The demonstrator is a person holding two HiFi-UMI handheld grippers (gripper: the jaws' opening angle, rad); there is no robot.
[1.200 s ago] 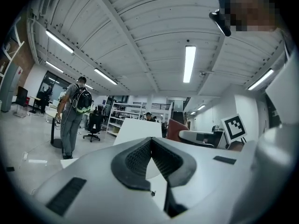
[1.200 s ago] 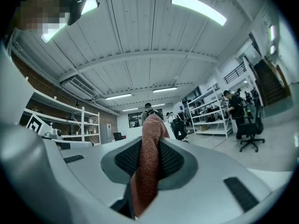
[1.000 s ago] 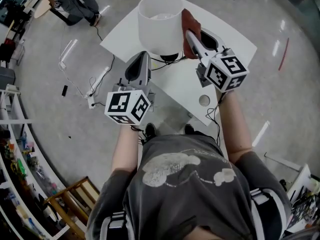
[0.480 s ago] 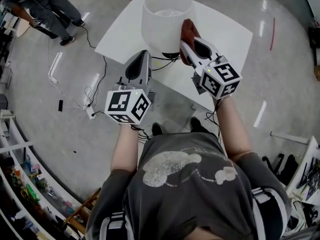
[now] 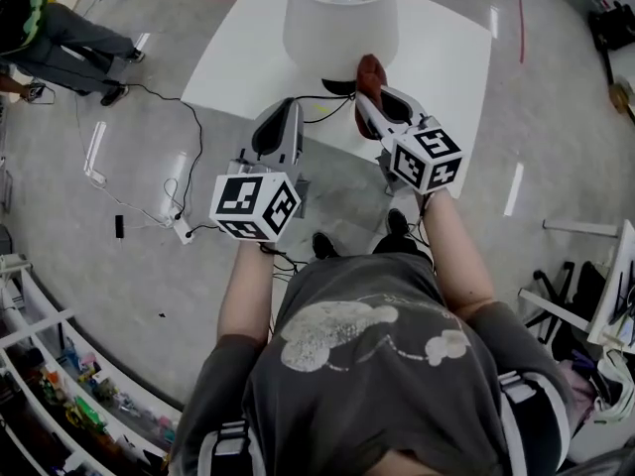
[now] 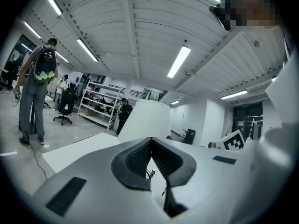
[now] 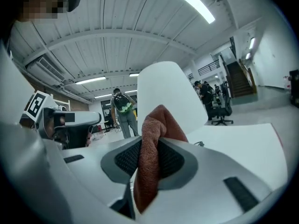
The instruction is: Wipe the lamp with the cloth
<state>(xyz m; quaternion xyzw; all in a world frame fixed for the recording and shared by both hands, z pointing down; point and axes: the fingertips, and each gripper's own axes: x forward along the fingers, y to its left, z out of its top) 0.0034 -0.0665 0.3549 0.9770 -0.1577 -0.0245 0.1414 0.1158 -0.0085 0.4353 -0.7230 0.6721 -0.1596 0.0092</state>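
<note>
A lamp with a white shade (image 5: 339, 20) stands on a white table (image 5: 442, 58); the shade also shows ahead in the left gripper view (image 6: 145, 120) and the right gripper view (image 7: 173, 94). My right gripper (image 5: 369, 95) is shut on a reddish-brown cloth (image 5: 371, 72), which bunches up between the jaws (image 7: 152, 167) just below and in front of the shade. My left gripper (image 5: 278, 127) hangs left of it near the table's front edge, shut with nothing between its jaws (image 6: 150, 146).
Black cables (image 5: 327, 102) run from the lamp's base (image 5: 339, 87) off the table's front edge to a power strip (image 5: 182, 228) on the floor. A person (image 5: 50, 33) stands at far left. Shelves (image 5: 60, 385) line the lower left.
The right gripper with the cloth has dropped from the shade's right side to below its rim, toward me. The left gripper has barely moved. The view has shifted.
</note>
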